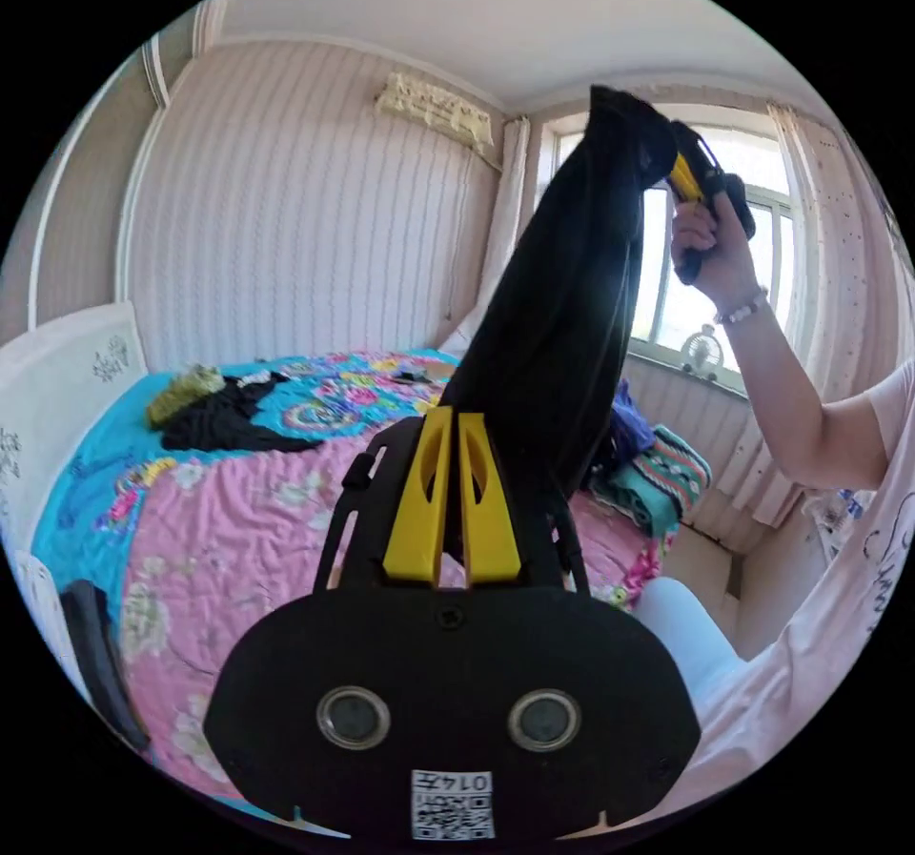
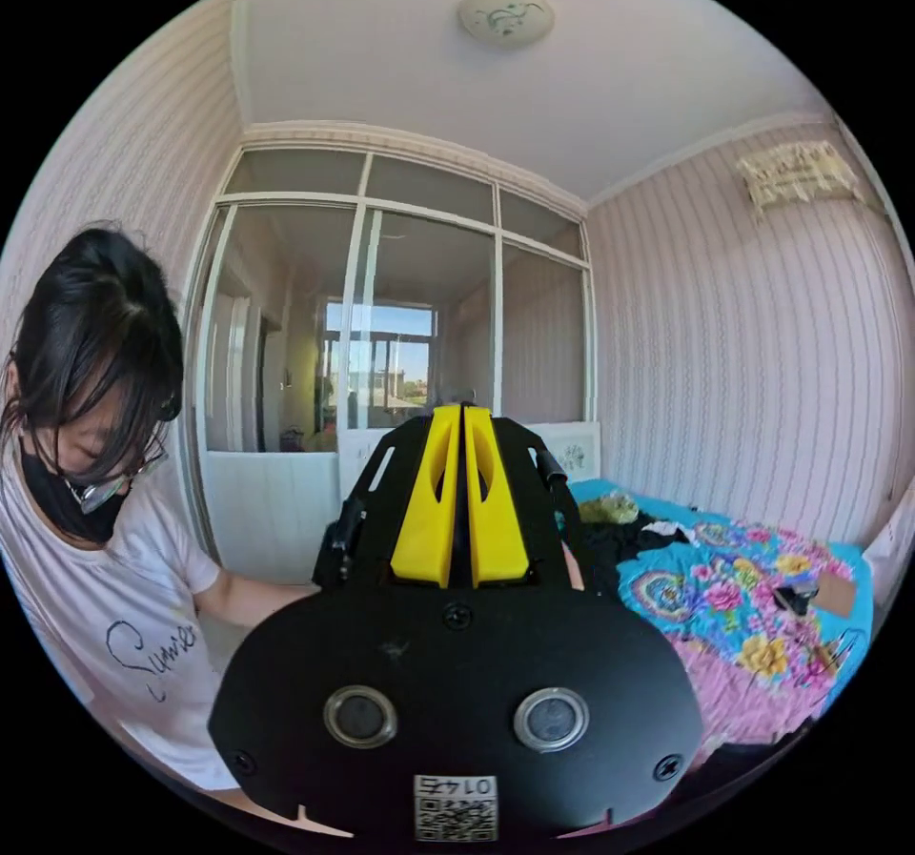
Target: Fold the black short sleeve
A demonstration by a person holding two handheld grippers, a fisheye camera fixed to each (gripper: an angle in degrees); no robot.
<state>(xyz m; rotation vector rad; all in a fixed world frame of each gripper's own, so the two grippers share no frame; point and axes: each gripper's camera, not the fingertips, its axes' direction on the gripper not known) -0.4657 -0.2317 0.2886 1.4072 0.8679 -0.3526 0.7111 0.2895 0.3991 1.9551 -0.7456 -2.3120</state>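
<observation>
Both jaws pinching black shirt (image 1: 572, 302)

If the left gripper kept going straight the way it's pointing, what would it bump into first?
Probably the black short sleeve itself, already pinched in the left gripper and stretched up to the right gripper. Beyond it lies the bed, though depth is hard to judge.

The person's white shirt (image 2: 143, 650) bears cursive lettering, too unclear to make out.

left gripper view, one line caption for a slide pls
Both grippers, left and right, hold the black short sleeve stretched above the bed.
</observation>
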